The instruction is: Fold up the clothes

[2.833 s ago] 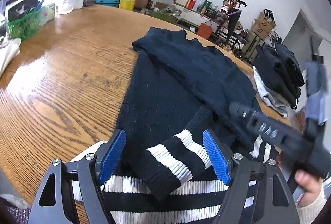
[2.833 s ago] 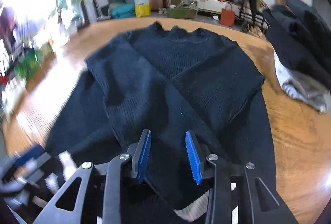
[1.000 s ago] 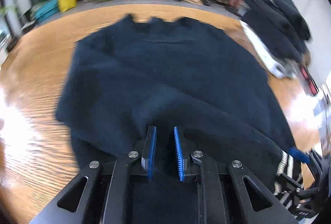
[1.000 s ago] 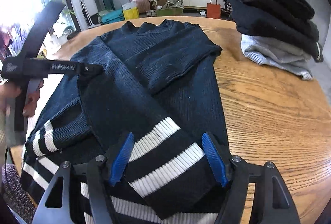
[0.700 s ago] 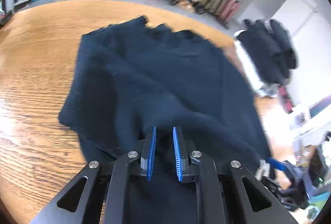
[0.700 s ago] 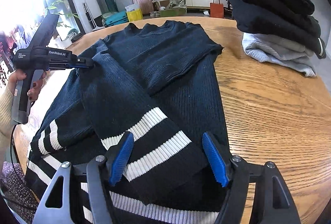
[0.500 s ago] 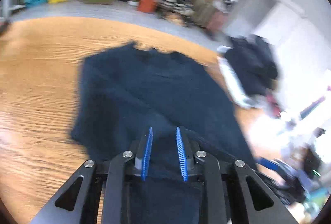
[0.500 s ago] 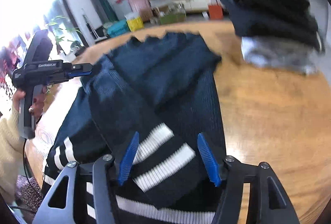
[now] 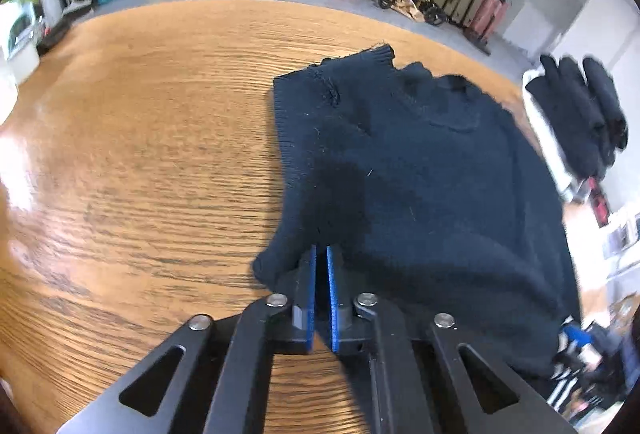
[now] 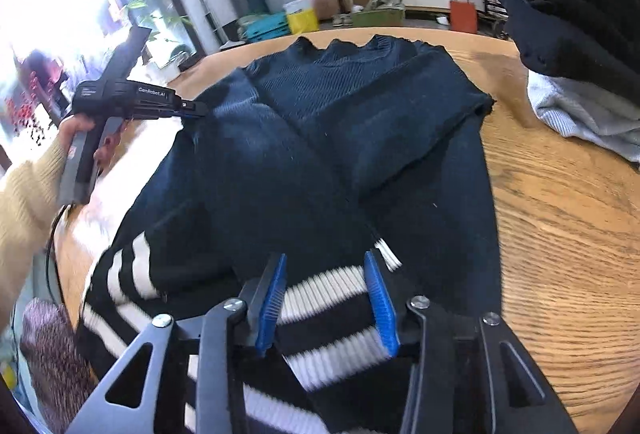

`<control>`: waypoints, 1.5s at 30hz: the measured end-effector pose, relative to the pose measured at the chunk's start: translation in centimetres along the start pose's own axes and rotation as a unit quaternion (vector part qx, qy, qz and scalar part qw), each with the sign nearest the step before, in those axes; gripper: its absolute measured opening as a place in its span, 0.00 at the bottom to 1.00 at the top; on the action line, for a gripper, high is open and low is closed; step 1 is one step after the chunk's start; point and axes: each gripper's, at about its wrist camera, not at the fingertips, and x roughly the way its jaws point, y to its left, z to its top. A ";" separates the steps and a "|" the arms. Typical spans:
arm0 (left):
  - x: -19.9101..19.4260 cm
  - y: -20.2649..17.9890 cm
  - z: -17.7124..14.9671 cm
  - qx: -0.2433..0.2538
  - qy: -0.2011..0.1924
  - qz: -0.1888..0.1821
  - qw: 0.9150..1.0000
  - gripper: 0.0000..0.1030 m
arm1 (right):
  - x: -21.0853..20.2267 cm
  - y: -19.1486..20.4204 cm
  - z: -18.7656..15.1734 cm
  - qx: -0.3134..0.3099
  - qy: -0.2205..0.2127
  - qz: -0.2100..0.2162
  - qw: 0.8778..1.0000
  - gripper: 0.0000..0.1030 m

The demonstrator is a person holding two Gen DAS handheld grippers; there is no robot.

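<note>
Nearest my right hand-held gripper (image 10: 326, 300), the striped cuff (image 10: 332, 318) of the sweater (image 10: 320, 161) lies between the blue pads, and I see the jaws closing around it; the pads stand at the cuff's two sides, though I cannot tell whether they press it yet. The dark navy sweater is spread on the round wooden bench (image 10: 560, 234), sleeves folded across its chest, white-striped hem nearest me.

My left hand-held gripper (image 9: 321, 266) has its pads nearly pressed together, closing on a fold of the sweater's left edge (image 9: 288, 258), pinching the knit at its tips. From the right wrist view I see that left hand-held gripper (image 10: 188, 107) held by a hand (image 10: 82, 137) in a cream sleeve (image 10: 24, 201), at the sweater's left shoulder.

Beyond the sweater's right sleeve sits a stack of folded clothes (image 10: 572, 45), dark pieces on top of a grey one. Past the sweater's collar (image 10: 340, 45), off the bench, I see a yellow bag (image 10: 302, 19), an orange bag (image 10: 463, 17) and shelves of boxes against the wall.
</note>
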 end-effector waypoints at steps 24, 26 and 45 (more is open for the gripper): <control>2.8 -4.0 4.7 -0.034 -0.010 0.029 0.999 0.08 | -0.5 5.4 -1.7 -0.047 0.027 0.028 0.998 0.49; 2.5 -4.7 4.4 -0.018 -0.013 0.042 0.999 0.08 | -1.1 4.9 -1.9 -0.033 0.028 0.038 0.998 0.49; -12.6 -15.3 -6.2 0.095 -0.041 0.070 0.992 0.69 | -10.2 2.7 1.2 -0.060 -0.026 -0.069 0.995 0.82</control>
